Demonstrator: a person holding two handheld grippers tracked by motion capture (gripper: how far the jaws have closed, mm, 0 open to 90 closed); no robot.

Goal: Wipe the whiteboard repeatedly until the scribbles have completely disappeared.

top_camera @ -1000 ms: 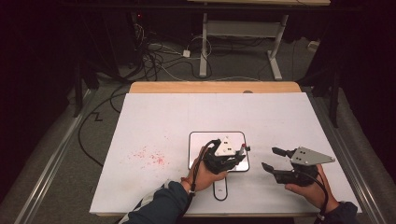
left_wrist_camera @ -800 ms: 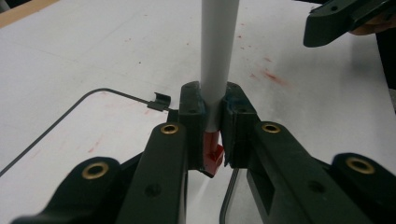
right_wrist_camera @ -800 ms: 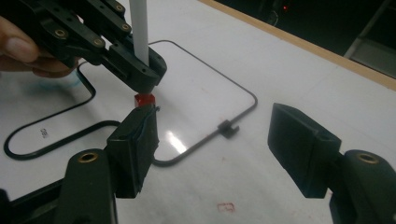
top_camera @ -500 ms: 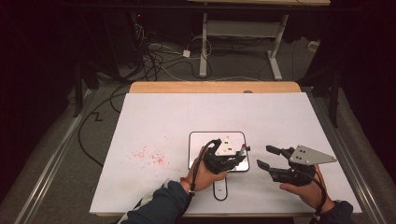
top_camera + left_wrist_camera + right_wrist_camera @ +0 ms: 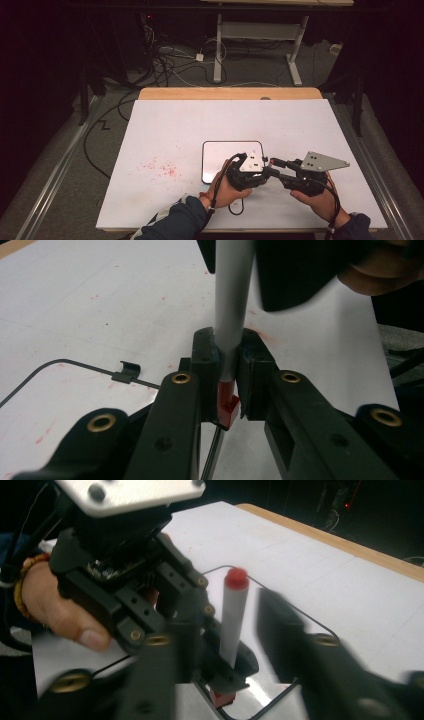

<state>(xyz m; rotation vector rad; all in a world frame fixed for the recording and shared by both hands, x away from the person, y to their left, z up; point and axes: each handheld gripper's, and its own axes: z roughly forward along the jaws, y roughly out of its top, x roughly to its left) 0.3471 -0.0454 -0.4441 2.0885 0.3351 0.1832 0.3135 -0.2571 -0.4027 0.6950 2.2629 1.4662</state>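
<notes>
Now: left gripper point(image 5: 227, 385) clamped on marker point(image 5: 231, 305); right gripper point(image 5: 235, 645) closing around it (pads apart); whiteboard point(image 5: 210, 150) edge near.

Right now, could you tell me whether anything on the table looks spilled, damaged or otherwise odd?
Yes: red specks are scattered over the white table, left of the small whiteboard, like marker residue or smears. Fainter red marks dot the surface near the marker clamped in the left hand-held gripper. Nothing looks broken.

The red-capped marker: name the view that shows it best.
Right gripper view: the marker shows nearly whole, its red end up and its lower end clamped in the left gripper. The left gripper view shows just its grey barrel and red cap; the high view shows a tiny sliver.
</notes>
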